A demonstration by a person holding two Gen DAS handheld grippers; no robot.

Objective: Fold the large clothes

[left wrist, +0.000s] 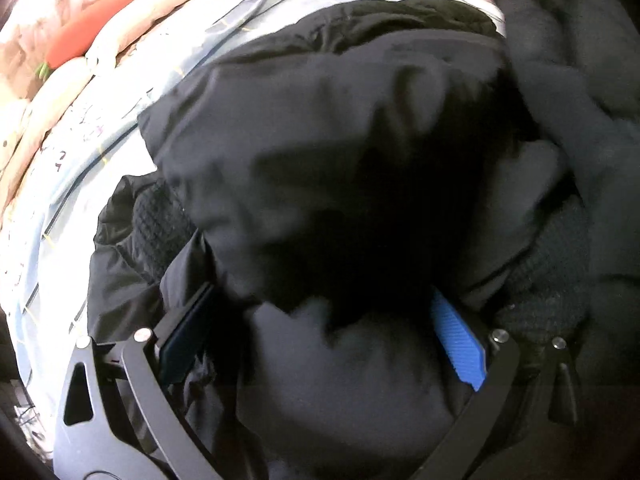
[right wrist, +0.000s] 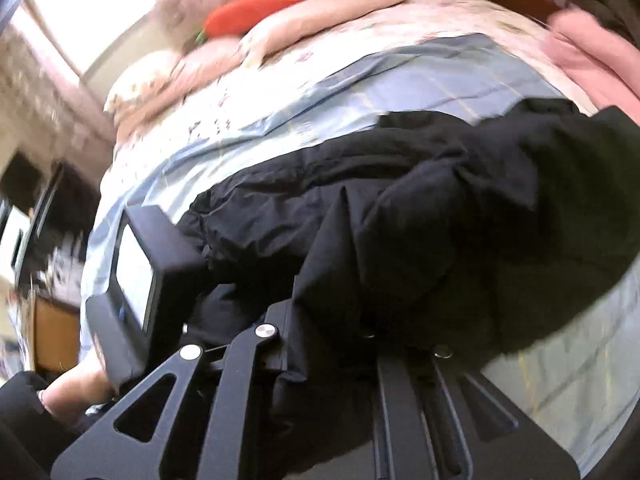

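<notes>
While the jacket (left wrist: 340,152) lies bunched on the bed (right wrist: 360,80), folding looks mid-way: no flat fold yet. Left gripper (left wrist: 320,320) spread wide around a fabric wad; right gripper (right wrist: 360,320) buried in cloth, probably clamped, can't tell.

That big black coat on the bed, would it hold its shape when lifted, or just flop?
The black coat would probably flop: it bunches and creases over the bedsheet. Its puffy folds suggest light padding. Smooth fabric might slip.
</notes>
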